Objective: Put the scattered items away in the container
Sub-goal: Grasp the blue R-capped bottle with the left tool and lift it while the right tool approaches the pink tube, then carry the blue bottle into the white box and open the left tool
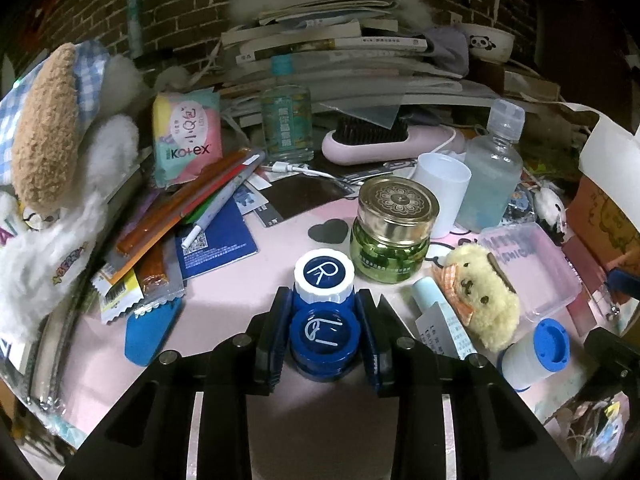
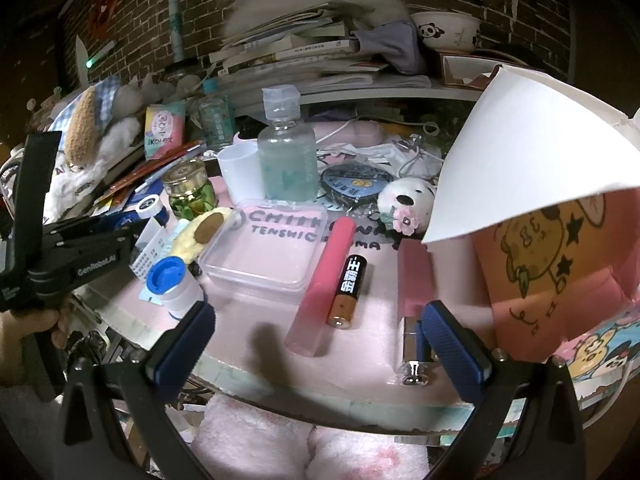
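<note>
Blue contact lens case (image 1: 325, 312) sits clamped between the left gripper (image 1: 325, 334) pads, low over the pink table (image 1: 224, 280), so the pick-up step looks pretty much done. Right gripper (image 2: 316, 332) hangs wide open with nothing in it, above a pink tube (image 2: 322, 286) and a battery (image 2: 347, 290). Next move, I'd guess, is carrying the case over to the clear plastic box (image 2: 262, 246), past the yellow plush (image 1: 482, 294) without bumping the green jar (image 1: 392, 232).
</note>
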### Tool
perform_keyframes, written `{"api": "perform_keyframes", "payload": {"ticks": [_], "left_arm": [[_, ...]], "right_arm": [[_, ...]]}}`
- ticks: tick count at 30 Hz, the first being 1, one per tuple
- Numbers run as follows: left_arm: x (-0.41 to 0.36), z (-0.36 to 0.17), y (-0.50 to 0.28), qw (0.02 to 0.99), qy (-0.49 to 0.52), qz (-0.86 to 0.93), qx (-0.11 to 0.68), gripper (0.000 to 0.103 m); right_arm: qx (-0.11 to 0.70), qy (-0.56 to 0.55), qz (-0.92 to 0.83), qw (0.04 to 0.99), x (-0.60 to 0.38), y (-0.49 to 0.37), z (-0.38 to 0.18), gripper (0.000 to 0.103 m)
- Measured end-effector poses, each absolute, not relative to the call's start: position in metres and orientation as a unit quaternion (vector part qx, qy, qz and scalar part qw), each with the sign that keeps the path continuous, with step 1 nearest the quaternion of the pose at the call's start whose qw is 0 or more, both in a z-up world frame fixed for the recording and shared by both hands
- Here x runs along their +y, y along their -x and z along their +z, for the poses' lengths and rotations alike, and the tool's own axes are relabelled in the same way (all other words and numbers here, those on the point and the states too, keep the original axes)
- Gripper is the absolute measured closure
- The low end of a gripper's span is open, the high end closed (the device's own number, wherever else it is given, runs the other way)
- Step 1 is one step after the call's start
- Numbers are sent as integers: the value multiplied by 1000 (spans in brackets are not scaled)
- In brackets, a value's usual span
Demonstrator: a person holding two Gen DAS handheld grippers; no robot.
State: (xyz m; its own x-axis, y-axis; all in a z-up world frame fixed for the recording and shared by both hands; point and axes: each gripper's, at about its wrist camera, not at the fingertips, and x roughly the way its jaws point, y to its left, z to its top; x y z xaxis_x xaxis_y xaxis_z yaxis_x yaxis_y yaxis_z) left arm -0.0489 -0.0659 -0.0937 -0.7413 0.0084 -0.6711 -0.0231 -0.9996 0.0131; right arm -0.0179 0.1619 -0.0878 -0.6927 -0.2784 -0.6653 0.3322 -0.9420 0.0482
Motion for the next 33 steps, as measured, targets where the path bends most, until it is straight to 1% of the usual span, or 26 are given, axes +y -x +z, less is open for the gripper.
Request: {"api": "perform_keyframes", "payload": {"ticks": [4,9,14,17,21,24,26,30,33], "left_arm": [[-65,-80,44,9,346,938,11,76],[-63,-40,38,14,313,950,20,76],[-38,15,37,83,264,961,20,76],[-6,42,42,143,247,958,31,76],[53,68,50,228,238,942,67,76],[101,80,60,301,251,916,88,76],[132,84,67,337,265,897,107,76],[180,81,83,393,312,853,141,76],[204,73,92,399,342,834,167,76]], "right_arm": [[36,-355,-920,164,164,18,-87,0],[35,-354,-921,157,166,21,-88,0],[40,-359,-921,149,167,24,-92,0],[15,-384,-909,161,172,31,-101,0],[35,-378,-912,156,168,29,-104,0],[47,-374,-913,153,165,27,-106,0],[63,-371,-914,150,162,25,-108,0],[63,-368,-914,158,165,25,-107,0],[70,-364,-912,173,168,23,-108,0]]}}
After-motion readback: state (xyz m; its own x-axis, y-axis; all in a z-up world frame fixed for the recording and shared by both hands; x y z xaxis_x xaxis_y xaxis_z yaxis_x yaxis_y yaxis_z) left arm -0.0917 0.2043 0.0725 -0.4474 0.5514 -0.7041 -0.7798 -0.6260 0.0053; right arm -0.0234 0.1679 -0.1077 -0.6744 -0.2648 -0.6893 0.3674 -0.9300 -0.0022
